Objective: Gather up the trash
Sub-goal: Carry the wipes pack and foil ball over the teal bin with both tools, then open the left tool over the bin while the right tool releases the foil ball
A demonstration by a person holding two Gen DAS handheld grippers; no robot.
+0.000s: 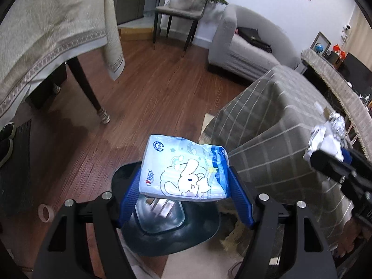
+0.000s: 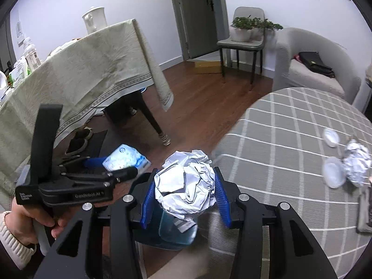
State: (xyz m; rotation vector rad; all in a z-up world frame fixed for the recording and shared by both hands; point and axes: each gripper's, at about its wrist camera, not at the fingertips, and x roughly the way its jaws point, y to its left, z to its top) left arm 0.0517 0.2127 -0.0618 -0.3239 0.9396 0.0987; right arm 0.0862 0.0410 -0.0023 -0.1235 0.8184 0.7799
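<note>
The left gripper [image 1: 184, 187] had its jaws clamped on a pale blue tissue pack [image 1: 184, 169] printed with a cartoon rabbit, pinched across its width; the pack hung directly above the dark trash bin [image 1: 162, 234] on the wooden floor, whose clear liner showed something pale inside; the right gripper [image 2: 184, 197] had its jaws squeezed on a crumpled foil ball [image 2: 186, 183], held above the same bin, just beside the edge of the checked table [image 2: 290, 139]; a person's hand [image 2: 34, 218] in a cream knit sleeve gripped the left tool's handle.

The pack looked light and soft, its plastic film probably slick, so a hold across the middle seemed safest, since the ends would fold; the foil appeared nearly weightless and crushable, keeping whatever dents it was given, so a gentle pinch anywhere across its bulk should do; another foil ball [image 2: 357, 165] and two white lids [image 2: 333, 172] lay on the table, well apart from the bin.
</note>
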